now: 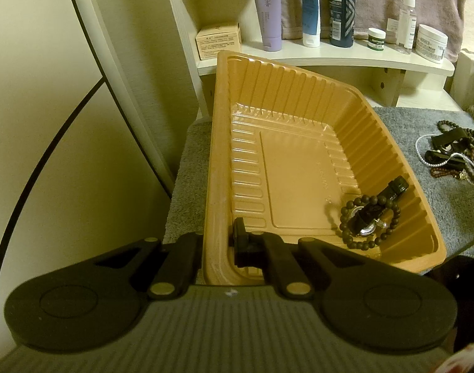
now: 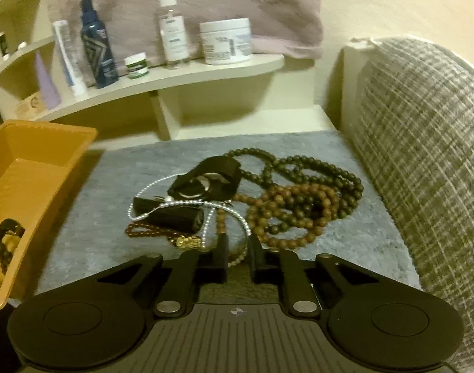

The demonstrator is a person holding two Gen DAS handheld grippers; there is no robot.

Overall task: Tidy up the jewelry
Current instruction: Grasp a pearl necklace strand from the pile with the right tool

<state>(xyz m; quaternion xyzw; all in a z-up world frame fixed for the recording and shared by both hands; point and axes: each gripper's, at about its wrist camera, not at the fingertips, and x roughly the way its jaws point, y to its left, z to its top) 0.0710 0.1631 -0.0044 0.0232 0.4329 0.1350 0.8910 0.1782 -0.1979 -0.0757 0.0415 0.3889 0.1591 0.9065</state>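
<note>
Left wrist view: left gripper (image 1: pixel 216 242) fingers clamp tray (image 1: pixel 218 155) wall; right gripper (image 2: pixel 238 256) fingers slightly apart, blurry.

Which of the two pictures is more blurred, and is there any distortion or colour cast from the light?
Left wrist view: sharp, warm yellowish light, the orange tray casting soft shadow; fisheye bends the shelf edge. Right wrist view: smeared by motion, bottles on the shelf and the bead necklaces soft; same warm cast, dark corners from the lens.
</note>
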